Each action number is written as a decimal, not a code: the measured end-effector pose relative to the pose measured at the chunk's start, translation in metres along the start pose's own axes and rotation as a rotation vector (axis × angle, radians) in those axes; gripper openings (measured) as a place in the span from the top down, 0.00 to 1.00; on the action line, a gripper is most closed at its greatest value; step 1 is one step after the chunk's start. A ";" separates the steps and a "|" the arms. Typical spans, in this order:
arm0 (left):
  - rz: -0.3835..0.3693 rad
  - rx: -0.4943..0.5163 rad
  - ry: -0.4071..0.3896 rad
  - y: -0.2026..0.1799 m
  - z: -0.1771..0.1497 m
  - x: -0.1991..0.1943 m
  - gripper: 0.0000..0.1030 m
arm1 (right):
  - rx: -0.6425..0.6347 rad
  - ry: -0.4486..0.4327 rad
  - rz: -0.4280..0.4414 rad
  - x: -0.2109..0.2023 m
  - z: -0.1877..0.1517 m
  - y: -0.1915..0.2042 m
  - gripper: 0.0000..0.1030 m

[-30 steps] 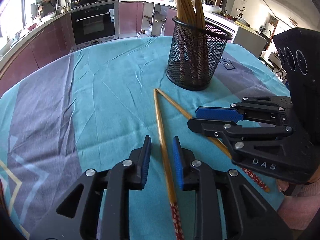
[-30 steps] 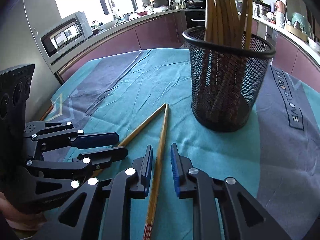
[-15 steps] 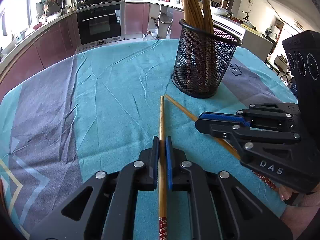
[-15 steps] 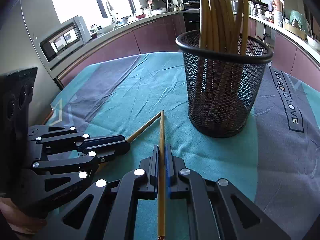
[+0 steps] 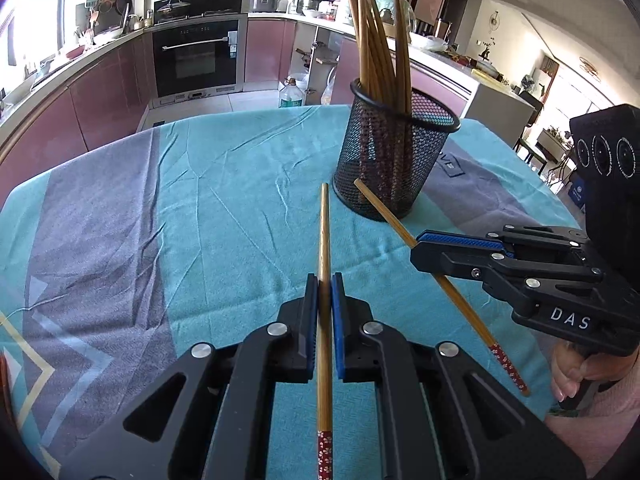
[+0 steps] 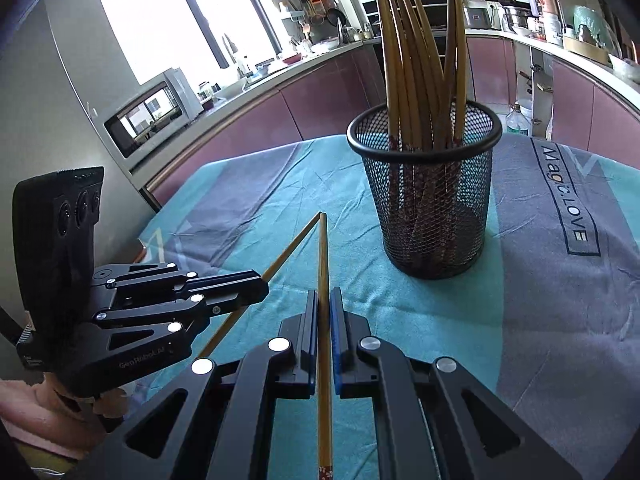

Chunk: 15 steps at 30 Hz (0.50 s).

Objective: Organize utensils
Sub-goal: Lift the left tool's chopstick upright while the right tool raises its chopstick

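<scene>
My left gripper (image 5: 325,280) is shut on a wooden chopstick (image 5: 324,232) with a red patterned end, held off the cloth and pointing at the holder. My right gripper (image 6: 325,294) is shut on a second chopstick (image 6: 322,248), also lifted. Each gripper shows in the other's view: the right one (image 5: 424,240) holding its chopstick (image 5: 440,280), the left one (image 6: 260,290) holding its chopstick (image 6: 292,240). A black mesh holder (image 5: 394,160) with several chopsticks upright in it stands just beyond both tips; it also shows in the right wrist view (image 6: 430,200).
The table is covered with a teal and grey cloth (image 5: 160,220). Its far edge drops to the kitchen floor, where a plastic bottle (image 5: 291,92) stands. Cabinets and an oven (image 5: 196,56) line the back wall. A microwave (image 6: 152,116) sits left.
Both grippers closed on the two chopsticks that lay on the cloth and lifted them. The tips, which touched, have moved apart and nearer the holder.
</scene>
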<state>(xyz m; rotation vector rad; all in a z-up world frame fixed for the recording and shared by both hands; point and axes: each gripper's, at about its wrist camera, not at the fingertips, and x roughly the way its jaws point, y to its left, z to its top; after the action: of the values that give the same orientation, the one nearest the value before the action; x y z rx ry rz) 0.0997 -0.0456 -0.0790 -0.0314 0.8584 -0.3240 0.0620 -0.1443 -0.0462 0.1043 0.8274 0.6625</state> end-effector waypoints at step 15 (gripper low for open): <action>-0.052 -0.015 -0.054 -0.004 0.007 -0.025 0.93 | 0.006 -0.078 0.023 -0.027 0.008 0.001 0.95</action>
<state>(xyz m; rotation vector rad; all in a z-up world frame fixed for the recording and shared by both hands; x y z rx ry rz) 0.0885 -0.0426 -0.0549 -0.0759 0.8073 -0.3640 0.0538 -0.1574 -0.0229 0.1440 0.7536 0.6735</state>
